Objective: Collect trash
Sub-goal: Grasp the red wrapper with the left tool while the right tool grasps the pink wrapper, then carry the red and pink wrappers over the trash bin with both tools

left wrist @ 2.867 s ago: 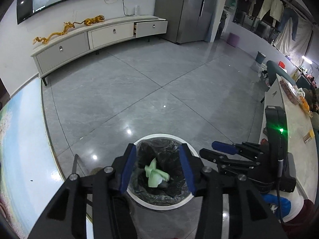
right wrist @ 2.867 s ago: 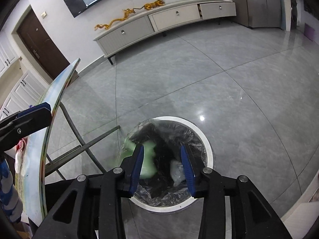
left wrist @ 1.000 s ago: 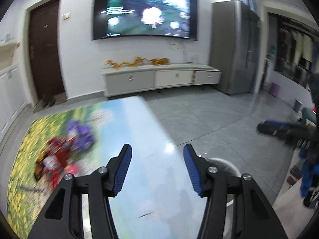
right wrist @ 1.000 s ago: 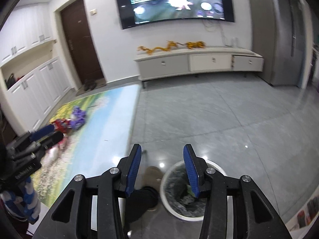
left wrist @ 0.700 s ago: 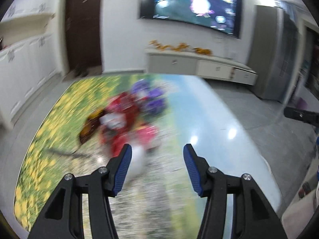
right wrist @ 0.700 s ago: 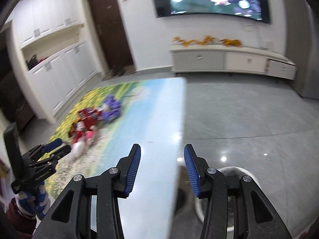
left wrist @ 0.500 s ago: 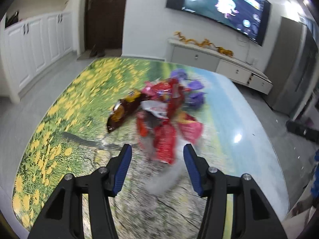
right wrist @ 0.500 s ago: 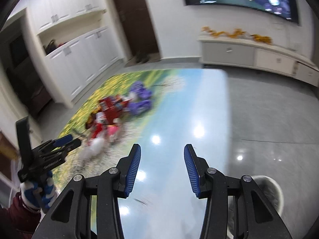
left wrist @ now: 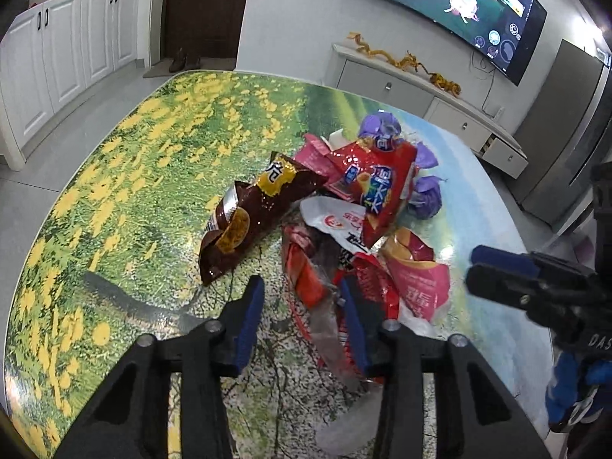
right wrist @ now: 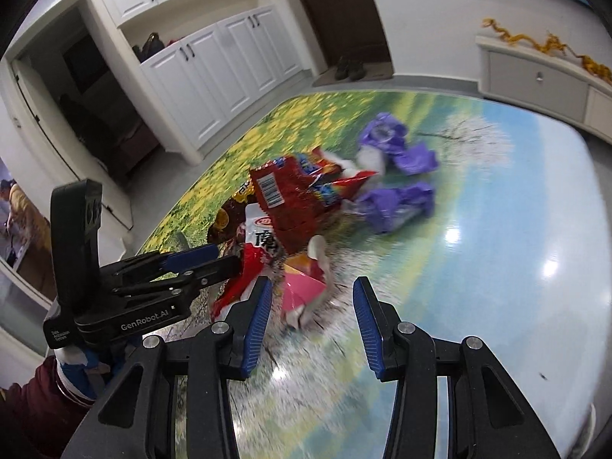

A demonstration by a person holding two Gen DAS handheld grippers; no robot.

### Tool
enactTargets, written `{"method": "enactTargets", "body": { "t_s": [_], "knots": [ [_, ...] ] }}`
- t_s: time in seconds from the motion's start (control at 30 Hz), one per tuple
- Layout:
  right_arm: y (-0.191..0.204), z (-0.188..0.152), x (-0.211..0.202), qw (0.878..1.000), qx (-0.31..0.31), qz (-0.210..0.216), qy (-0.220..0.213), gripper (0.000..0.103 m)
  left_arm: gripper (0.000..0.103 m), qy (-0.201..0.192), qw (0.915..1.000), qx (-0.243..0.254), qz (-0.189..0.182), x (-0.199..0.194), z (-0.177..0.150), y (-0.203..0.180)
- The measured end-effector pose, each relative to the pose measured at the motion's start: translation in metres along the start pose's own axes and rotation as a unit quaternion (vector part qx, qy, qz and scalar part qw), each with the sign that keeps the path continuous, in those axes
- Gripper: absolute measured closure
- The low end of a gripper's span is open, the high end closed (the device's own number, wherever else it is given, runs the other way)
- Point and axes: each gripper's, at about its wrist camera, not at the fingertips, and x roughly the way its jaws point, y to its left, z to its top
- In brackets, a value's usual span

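Many crumpled red, brown and purple snack wrappers (left wrist: 355, 206) lie uncollected mid-desk on the flower-printed desk (left wrist: 153, 145), left tongs (left wrist: 302, 317) and right tongs (right wrist: 311, 317) both spread apart, empty, at the pile's near edge.

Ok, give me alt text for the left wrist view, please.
The open left tool reaches toward a pile of snack wrappers on a flower-print table, its right finger at the pile's near edge. A brown chip bag lies left of the pile; the right tool enters from the right.
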Motion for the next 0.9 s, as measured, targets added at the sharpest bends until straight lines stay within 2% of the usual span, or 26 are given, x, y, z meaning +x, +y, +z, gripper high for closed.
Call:
{"method": "enactTargets", "body": {
  "t_s": [0.07,0.13,0.3,0.37,0.43,0.53,0.73,0.9],
  "knots": [
    [0.0,0.001,0.01,1.0,0.002,0.005,0.008,0.059,0.073,0.001,1.0,0.004,-0.006,0.0,-0.001,-0.001],
    [0.0,0.0,0.019,1.0,0.002,0.005,0.017,0.061,0.084,0.002,0.9999,0.006,-0.014,0.0,-0.001,-0.001],
    [-0.004,0.0,0.033,1.0,0.011,0.014,0.025,0.074,0.095,-0.005,0.9998,0.014,-0.013,-0.008,-0.006,-0.003],
    [-0.004,-0.001,0.03,1.0,0.009,0.011,0.019,0.075,0.096,-0.014,0.9997,0.017,-0.001,-0.016,-0.008,-0.004],
    [-0.004,-0.003,0.026,1.0,0.005,0.008,0.014,0.075,0.097,-0.038,0.9985,0.032,0.023,-0.031,-0.009,-0.007],
    [-0.006,-0.01,0.014,1.0,0.002,0.0,0.004,0.075,0.097,-0.065,0.9958,0.053,0.038,-0.049,-0.01,-0.013],
    [-0.01,-0.023,-0.016,1.0,0.013,-0.003,-0.024,0.075,0.097,-0.093,0.9935,0.057,0.031,-0.083,-0.01,-0.022],
    [-0.014,-0.038,-0.056,0.998,0.022,-0.01,-0.059,0.075,0.097,-0.111,0.9907,0.071,0.034,-0.106,-0.011,-0.04]
  ]
}}
